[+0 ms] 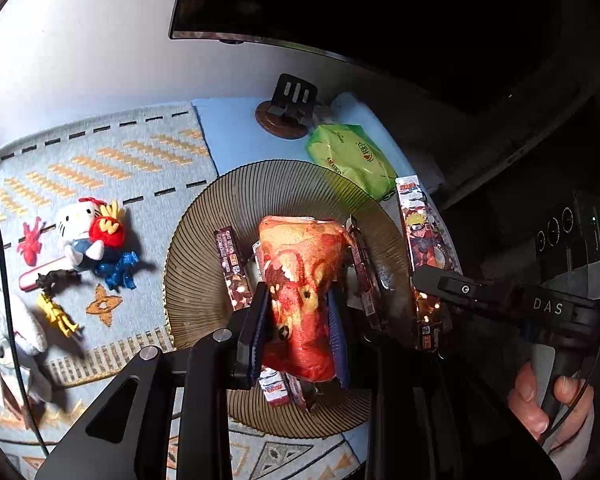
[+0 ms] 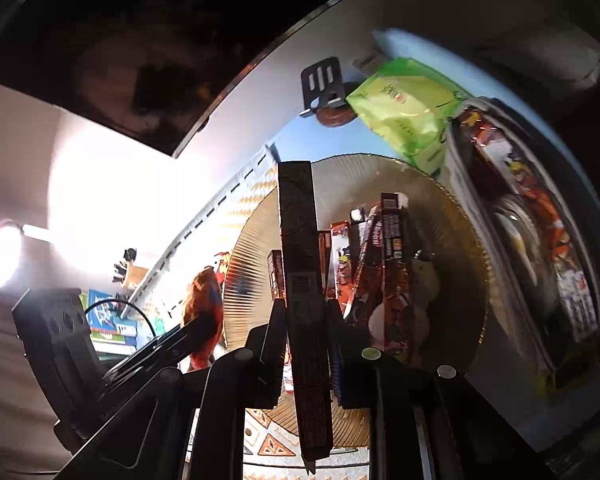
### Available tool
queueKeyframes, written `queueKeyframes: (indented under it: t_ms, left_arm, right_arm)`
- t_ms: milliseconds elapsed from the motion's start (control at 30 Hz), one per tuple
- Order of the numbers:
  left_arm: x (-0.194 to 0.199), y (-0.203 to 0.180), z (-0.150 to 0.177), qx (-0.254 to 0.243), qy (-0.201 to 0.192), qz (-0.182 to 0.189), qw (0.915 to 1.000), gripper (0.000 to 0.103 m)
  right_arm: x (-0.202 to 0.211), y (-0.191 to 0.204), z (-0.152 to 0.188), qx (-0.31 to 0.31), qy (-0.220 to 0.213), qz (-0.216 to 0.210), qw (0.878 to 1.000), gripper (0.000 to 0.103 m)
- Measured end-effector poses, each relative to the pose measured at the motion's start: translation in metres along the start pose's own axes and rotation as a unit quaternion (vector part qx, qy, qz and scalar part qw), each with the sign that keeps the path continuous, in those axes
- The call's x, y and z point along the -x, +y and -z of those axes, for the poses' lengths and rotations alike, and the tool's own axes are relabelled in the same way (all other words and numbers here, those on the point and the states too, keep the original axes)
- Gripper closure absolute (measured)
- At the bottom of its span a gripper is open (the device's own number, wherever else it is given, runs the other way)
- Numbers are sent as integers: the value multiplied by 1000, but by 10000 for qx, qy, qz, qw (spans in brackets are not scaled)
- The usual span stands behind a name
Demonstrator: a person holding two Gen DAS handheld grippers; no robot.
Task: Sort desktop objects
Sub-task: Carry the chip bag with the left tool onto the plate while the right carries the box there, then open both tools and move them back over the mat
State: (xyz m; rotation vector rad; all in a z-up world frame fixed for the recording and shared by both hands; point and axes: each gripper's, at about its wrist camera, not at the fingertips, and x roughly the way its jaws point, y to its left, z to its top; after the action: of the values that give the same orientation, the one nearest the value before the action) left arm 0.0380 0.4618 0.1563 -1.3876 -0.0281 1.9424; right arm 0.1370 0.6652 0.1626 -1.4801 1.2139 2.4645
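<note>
Left claw (image 1: 300, 312): clamped on crinkled red-orange snack pouch (image 1: 300, 280)
Right claw (image 2: 306, 344): pinching long dark foil packet (image 2: 300, 248), upright
Below: ribbed round plate (image 1: 204, 248)

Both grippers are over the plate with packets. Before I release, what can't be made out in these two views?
- Left wrist view: plate under the red packet, hidden by packet and left gripper.
- Right wrist view: print on the dark packet, too dim; right-edge card packs blurred.

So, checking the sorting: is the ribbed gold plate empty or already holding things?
Holding things: several card packs lie on the ribbed gold plate.
</note>
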Motion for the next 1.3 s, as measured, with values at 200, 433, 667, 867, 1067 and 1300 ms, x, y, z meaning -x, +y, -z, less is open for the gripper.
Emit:
queueKeyframes:
  t_ms: [200, 433, 667, 867, 1067, 1300]
  left_arm:
    - [-1, 17, 0, 550, -18, 373, 9978, 56]
    - [14, 32, 8, 673, -39, 444, 9967, 54]
    - [24, 46, 13, 707, -25, 386, 9967, 54]
    - [42, 68, 21, 801, -101, 323, 9962, 54]
    - [68, 110, 37, 1103, -230, 111, 9936, 54]
    - [115, 193, 68, 1721, -446, -377, 9833, 54]
  right_arm:
    - [-12, -3, -9, -124, 177, -40, 9998, 67]
    - [-5, -6, -9, -149, 133, -213, 9996, 61]
    - [-15, 11, -6, -68, 257, -371, 9990, 60]
    - [-28, 46, -1, 227, 400, -577, 9973, 60]
    - [-51, 86, 7, 505, 618, -734, 9941, 59]
    - [-91, 138, 26, 763, 943, -902, 9885, 58]
